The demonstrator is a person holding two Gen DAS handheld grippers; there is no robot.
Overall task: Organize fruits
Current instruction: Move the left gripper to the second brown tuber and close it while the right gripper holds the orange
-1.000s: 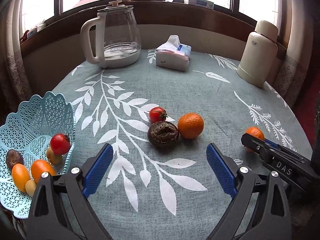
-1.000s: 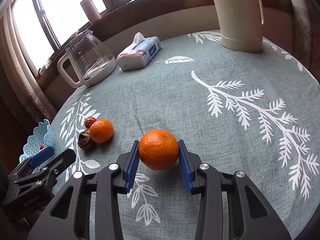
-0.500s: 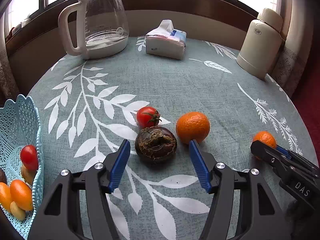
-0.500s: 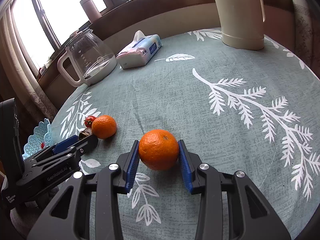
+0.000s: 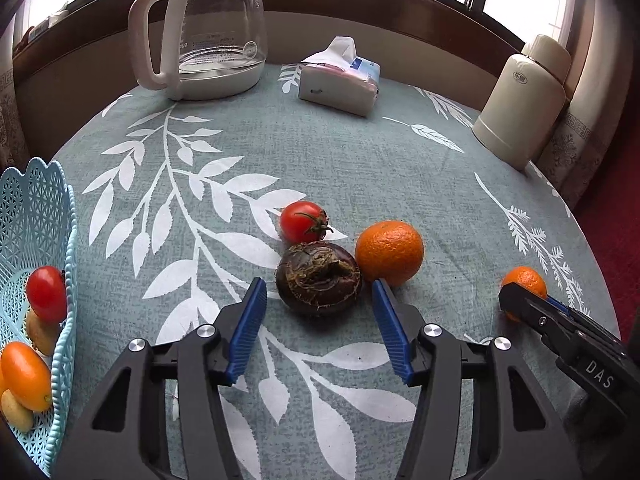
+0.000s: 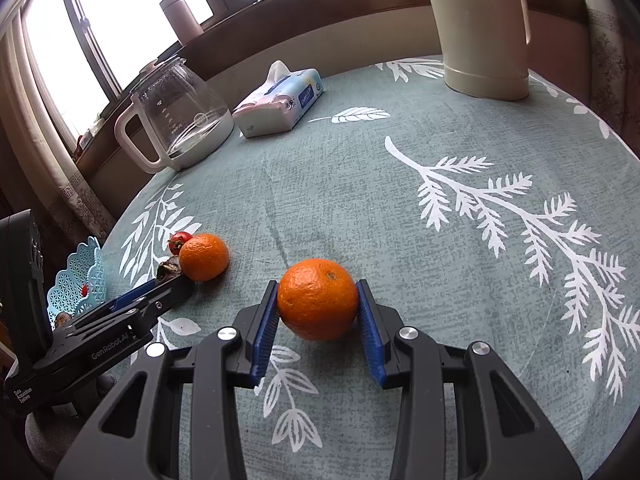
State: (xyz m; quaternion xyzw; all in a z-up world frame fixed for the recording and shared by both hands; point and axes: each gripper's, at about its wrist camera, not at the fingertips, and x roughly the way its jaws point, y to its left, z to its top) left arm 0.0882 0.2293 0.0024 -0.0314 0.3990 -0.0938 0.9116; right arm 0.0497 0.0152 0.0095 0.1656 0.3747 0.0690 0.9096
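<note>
The left hand-held gripper [image 5: 318,308] is hanging spread wide, its blue ribbed pads flanking a dark brown, rough-skinned round fruit [image 5: 319,283] without touching it. Just behind that fruit a small red tomato with a green stem [image 5: 302,221] is sitting, and just to its right a round orange citrus fruit [image 5: 389,253] is resting on the surface. The right hand-held gripper [image 6: 318,312] is clamping a second round orange citrus fruit [image 6: 318,299] between its blue pads, low over the cloth. At the left edge a light blue lattice plastic basket [image 5: 28,216] is holding a red tomato, orange oval fruits and small yellowish ones. The round surface [image 5: 340,152] is wearing a grey-green cloth printed with white leaf sprays. Toward the back a clear glass kettle with a white handle [image 5: 200,36], a soft pack of tissues [image 5: 340,80] and a cream thermos jug [image 5: 524,100] are standing well apart. Behind them a dark wooden sill is running beneath bright windows, with patterned curtains hanging at the sides.
</note>
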